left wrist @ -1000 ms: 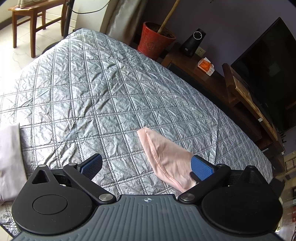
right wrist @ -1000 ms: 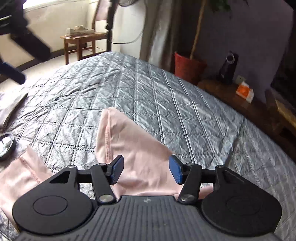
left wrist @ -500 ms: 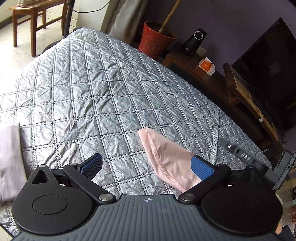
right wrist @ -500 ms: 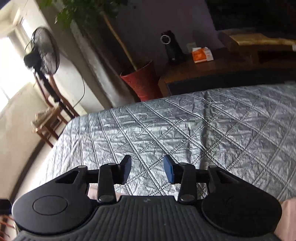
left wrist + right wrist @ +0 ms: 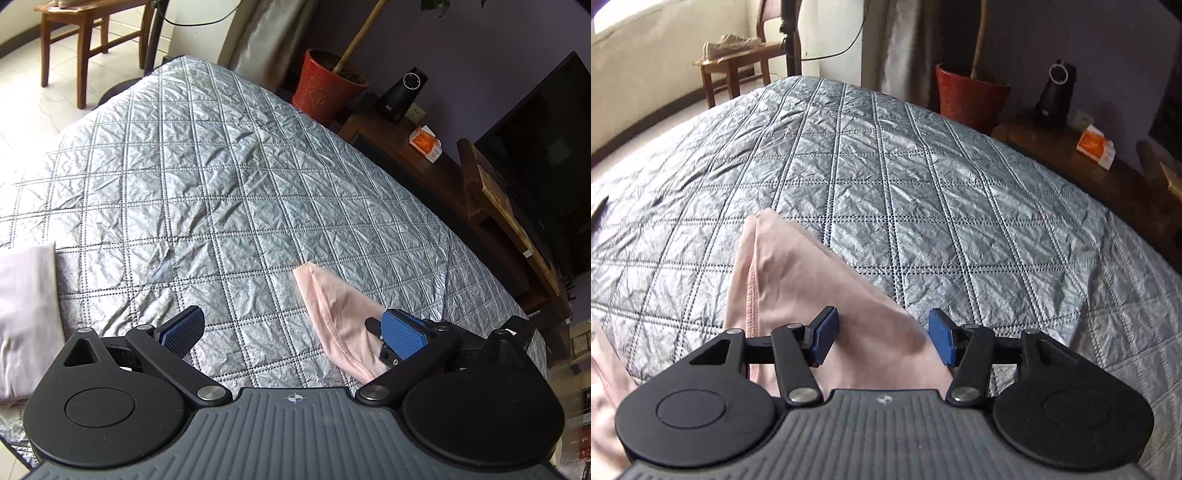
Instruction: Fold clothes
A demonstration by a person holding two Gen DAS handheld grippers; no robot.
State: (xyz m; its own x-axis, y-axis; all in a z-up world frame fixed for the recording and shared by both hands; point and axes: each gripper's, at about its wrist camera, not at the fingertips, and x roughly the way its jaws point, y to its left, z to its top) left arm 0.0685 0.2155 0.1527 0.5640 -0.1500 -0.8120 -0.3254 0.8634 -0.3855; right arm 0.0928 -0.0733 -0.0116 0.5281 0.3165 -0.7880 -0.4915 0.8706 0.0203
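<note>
A pale pink garment (image 5: 340, 314) lies on the grey quilted bed cover (image 5: 221, 184), one pointed corner aimed at the far side. My left gripper (image 5: 291, 332) hovers above the cover, open wide and empty; its right pad (image 5: 402, 334) overlaps the garment's near edge in the view. In the right wrist view the pink garment (image 5: 820, 280) spreads under my right gripper (image 5: 882, 339), which is open with the cloth below the gap, not pinched. More pink fabric (image 5: 602, 387) shows at the lower left edge.
A folded pale lilac cloth (image 5: 26, 314) lies at the cover's left edge. Beyond the bed stand a red plant pot (image 5: 325, 85), a dark wooden cabinet (image 5: 406, 147) with an orange box (image 5: 424, 142), a black screen (image 5: 546, 147) and a wooden stool (image 5: 74, 33).
The right gripper's view swung up toward the far wall half a second ago and has dropped back over the pink garment, still open. The left gripper has barely moved.
</note>
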